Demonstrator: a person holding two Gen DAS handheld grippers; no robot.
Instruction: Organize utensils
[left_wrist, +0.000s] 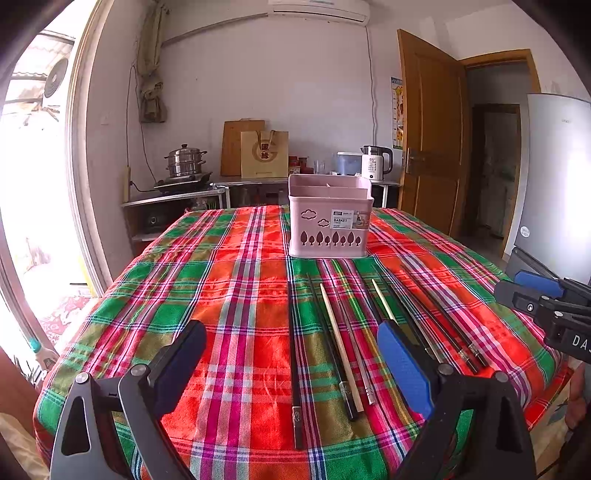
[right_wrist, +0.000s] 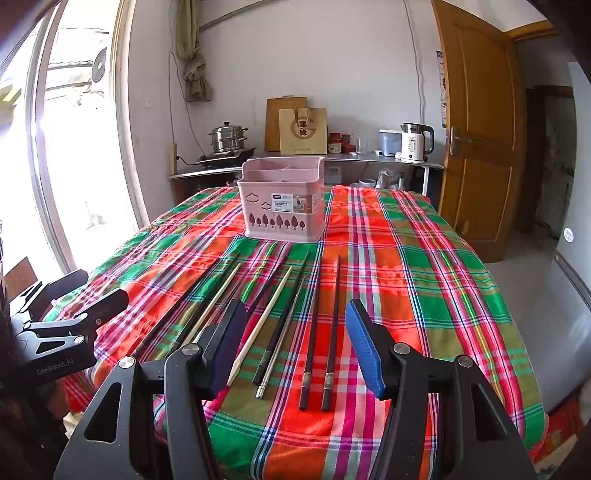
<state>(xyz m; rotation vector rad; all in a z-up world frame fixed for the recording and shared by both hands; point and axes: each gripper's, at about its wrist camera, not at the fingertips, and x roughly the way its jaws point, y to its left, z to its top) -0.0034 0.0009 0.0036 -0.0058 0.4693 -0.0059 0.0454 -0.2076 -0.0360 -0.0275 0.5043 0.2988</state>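
Right wrist view: we hold the right claw (right_wrist: 295, 345) wide open and empty over the chopsticks (right_wrist: 314, 332), basket (right_wrist: 282, 201) beyond. Left claw (left_wrist: 291, 363) likewise gapes, empty. We should straddle one black pair, close near mid-length.

Left tool (left_wrist: 291, 363) gapes above chopsticks (left_wrist: 341, 349) lying before the pink basket (left_wrist: 328, 225).
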